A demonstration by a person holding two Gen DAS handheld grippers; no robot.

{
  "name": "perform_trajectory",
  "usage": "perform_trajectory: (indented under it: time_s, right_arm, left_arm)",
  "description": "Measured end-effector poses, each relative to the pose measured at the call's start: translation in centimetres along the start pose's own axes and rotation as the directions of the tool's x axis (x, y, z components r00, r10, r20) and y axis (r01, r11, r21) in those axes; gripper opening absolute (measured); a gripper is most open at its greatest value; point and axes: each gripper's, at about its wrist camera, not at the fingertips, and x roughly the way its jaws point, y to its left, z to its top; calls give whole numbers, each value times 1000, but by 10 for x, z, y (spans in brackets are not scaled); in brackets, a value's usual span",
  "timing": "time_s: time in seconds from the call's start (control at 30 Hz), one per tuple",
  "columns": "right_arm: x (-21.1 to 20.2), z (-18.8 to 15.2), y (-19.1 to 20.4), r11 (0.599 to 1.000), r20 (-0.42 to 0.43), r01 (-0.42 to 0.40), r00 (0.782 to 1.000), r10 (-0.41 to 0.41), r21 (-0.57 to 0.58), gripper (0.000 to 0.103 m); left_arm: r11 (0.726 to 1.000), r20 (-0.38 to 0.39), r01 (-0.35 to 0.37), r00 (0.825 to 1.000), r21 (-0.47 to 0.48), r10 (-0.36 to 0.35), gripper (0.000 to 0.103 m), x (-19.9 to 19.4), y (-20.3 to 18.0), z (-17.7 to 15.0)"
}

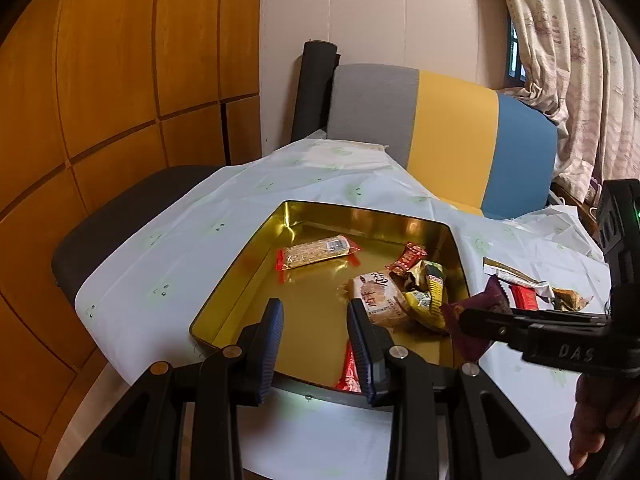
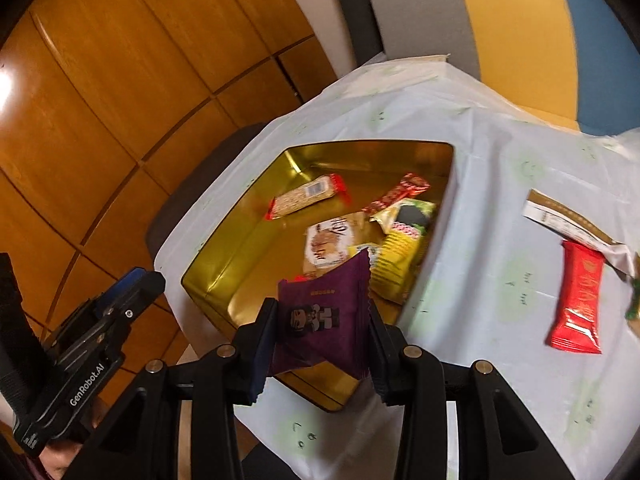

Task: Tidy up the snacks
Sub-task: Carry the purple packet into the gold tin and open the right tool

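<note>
White tablecloth (image 2: pixel 480 168) | right tool (image 2: pixel 320 344) pinching purple packet (image 2: pixel 324 316) above gold tin (image 2: pixel 224 256)

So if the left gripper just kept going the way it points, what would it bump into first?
Probably the gold floor of the tin: the left gripper points down into it, with nothing between its fingers. Depth is hard to judge.

Wood-panelled wall (image 1: pixel 120 100) on my left, cream wall (image 1: pixel 368 12) ahead. Grey-yellow-blue striped sofa (image 1: pixel 452 132) beyond the far edge of my white-clothed table (image 1: pixel 192 216); patterned curtain (image 1: pixel 568 60) covers a window at right.
</note>
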Motion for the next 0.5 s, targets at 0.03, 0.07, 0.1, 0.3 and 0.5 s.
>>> perform_trajectory:
  time_s: [0.03, 0.07, 0.1, 0.3, 0.5]
  right_arm:
    - [4, 0, 3, 1000, -8, 4, 1000, -4, -13, 42]
    - [8, 0, 5, 1000, -16, 7, 1000, -7, -22, 44]
    - [12, -1, 7, 999, -22, 15, 1000, -15, -30, 47]
    - [27, -6, 6, 997, -29, 59, 998, -60, -41, 52]
    - [9, -15, -7, 998, 11, 69, 998, -69, 6, 53]
  left_arm:
    - [1000, 1, -3, 1000, -1, 3, 33, 0, 1, 0]
    - [1000, 1, -4, 1000, -2, 4, 33, 0, 1, 0]
    - [1000, 0, -4, 1000, -3, 4, 33, 1, 2, 0]
    - [1000, -2, -5, 1000, 3, 5, 33, 0, 1, -1]
    - [1000, -14, -1, 1000, -1, 1, 33, 1, -1, -3]
